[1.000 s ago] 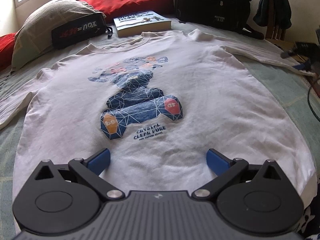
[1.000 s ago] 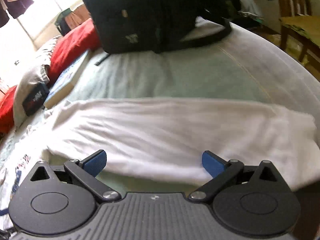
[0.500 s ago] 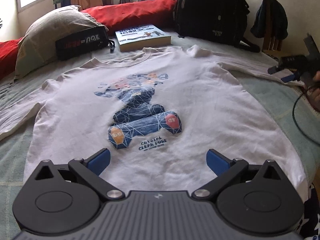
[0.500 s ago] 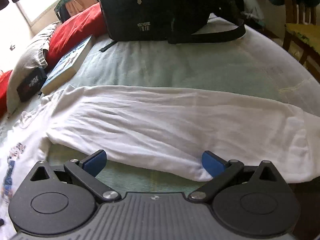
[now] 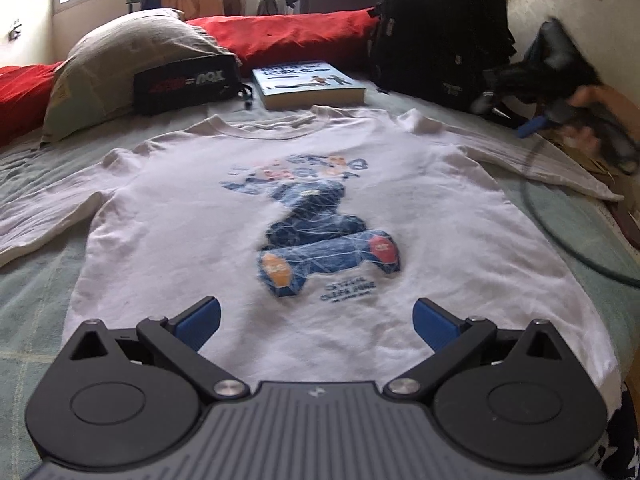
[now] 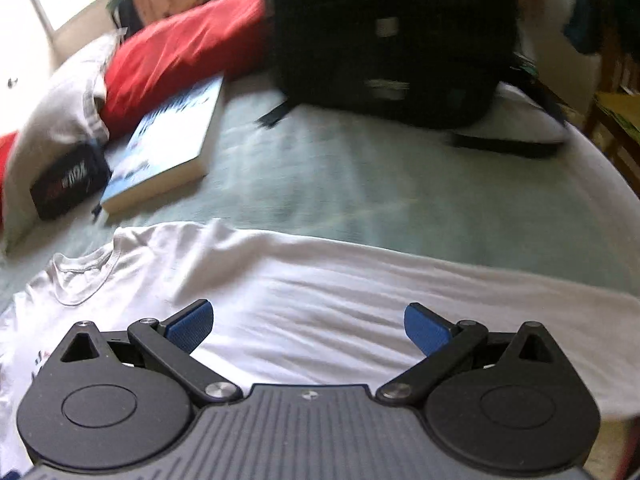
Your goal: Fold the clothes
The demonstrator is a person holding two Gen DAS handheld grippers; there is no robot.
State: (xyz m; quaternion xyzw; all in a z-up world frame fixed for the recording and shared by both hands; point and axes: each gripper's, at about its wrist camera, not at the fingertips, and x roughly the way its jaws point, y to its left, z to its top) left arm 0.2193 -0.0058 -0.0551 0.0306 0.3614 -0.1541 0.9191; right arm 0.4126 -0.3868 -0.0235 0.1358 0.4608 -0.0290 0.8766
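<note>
I see a white long-sleeved cotton shirt [image 5: 304, 200] with a blue bear print lying flat, face up, on the pale green bedsheet. Its collar points away from me. Both sleeves are stretched out sideways, not folded.

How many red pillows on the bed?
2. One long red pillow along the far edge behind the book; another red pillow at far left, mostly cut off. More may be hidden.
</note>
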